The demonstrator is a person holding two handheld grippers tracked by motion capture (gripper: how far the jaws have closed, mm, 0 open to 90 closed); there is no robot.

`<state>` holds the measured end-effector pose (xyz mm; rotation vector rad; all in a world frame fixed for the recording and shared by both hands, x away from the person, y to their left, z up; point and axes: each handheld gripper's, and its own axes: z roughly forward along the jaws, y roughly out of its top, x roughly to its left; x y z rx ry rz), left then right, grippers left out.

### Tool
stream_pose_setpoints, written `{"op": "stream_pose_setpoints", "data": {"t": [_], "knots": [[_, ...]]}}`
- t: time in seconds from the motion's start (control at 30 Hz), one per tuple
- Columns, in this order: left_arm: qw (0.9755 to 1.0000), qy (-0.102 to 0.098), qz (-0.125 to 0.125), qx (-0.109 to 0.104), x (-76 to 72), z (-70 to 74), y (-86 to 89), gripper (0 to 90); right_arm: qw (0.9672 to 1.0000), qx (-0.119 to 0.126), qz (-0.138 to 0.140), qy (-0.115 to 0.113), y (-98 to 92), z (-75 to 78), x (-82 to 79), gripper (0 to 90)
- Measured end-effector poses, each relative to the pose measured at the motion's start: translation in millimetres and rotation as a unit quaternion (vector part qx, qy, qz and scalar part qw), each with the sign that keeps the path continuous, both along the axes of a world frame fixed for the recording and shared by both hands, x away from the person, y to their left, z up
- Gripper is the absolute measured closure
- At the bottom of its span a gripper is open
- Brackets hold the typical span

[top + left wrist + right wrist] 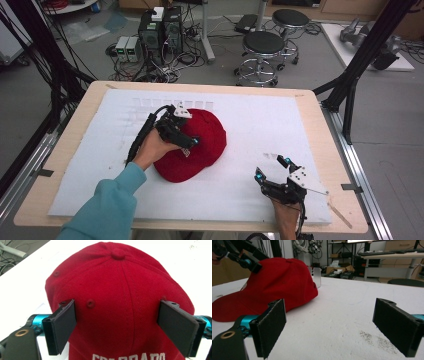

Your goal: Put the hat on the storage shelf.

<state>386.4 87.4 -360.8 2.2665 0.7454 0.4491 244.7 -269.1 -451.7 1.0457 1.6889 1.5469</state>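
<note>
A red baseball cap [210, 132] lies in the middle of the white foam sheet [260, 120], brim toward the person. My left gripper [192, 145] hovers over its front, held by a hand in a teal sleeve. In the left gripper view the jaws of the left gripper [117, 307] stand open on either side of the cap's crown [120, 282], above white lettering; whether the pads touch the fabric I cannot tell. My right gripper [273, 168] rests open near the front right of the sheet, apart from the cap. The right gripper [329, 305] has nothing between its jaws; the cap [279, 282] lies ahead to its left.
The wooden table's edge [85, 110] frames the sheet. Black frame posts [350, 85] stand at the right, cables at the left. Stools [262, 45] and computer boxes [160, 30] sit on the floor behind. A small metal plate [317, 277] stands behind the cap.
</note>
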Motion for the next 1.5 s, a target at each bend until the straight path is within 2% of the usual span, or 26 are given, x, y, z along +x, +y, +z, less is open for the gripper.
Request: {"op": "stream_pose_setpoints", "data": {"t": [0.17, 0.47, 0.6, 0.7, 0.8, 1.03, 1.1, 1.23, 1.5], "knots": [[0.9999, 0.009, 0.005, 0.002, 3.5, -9.5, -3.5, 16.2, 1.0, 0.002, 0.0, -0.003, -0.4, -0.2, -0.5, 10.5], [0.9998, 0.013, 0.0, 0.015, 7.5, -17.3, -8.4, 19.7, 1.0, 0.0, 0.001, -0.004, -0.7, -0.3, 0.1, 10.5], [0.9995, 0.01, -0.009, 0.028, 8.3, -20.8, -11.6, 31.3, 1.0, 0.001, 0.0, -0.002, -0.1, -0.1, -0.4, 10.5], [0.9995, 0.017, -0.014, 0.024, 8.9, -22.6, -13.0, 40.6, 1.0, 0.001, 0.0, -0.003, -0.4, -0.1, -0.2, 10.5], [0.9993, 0.015, -0.02, 0.029, 8.7, -23.0, -13.7, 48.9, 1.0, 0.0, 0.001, -0.003, -0.4, -0.2, -0.3, 10.5], [0.9991, 0.001, -0.018, 0.037, 7.1, -21.1, -12.6, 77.1, 1.0, 0.001, 0.0, -0.002, -0.6, -0.2, -0.3, 10.5], [0.9992, 0.003, -0.017, 0.035, 7.7, -20.6, -11.0, 83.6, 1.0, 0.002, 0.0, -0.002, -0.5, -0.3, -0.3, 10.5], [0.9993, 0.005, -0.017, 0.033, 7.2, -19.3, -9.0, 85.8, 1.0, 0.002, 0.0, -0.002, -0.7, -0.2, -0.2, 10.5], [0.9992, -0.005, -0.016, 0.036, 4.8, -16.8, -8.8, 86.2, 1.0, 0.002, 0.0, -0.002, -0.6, -0.3, -0.3, 10.5]]}}
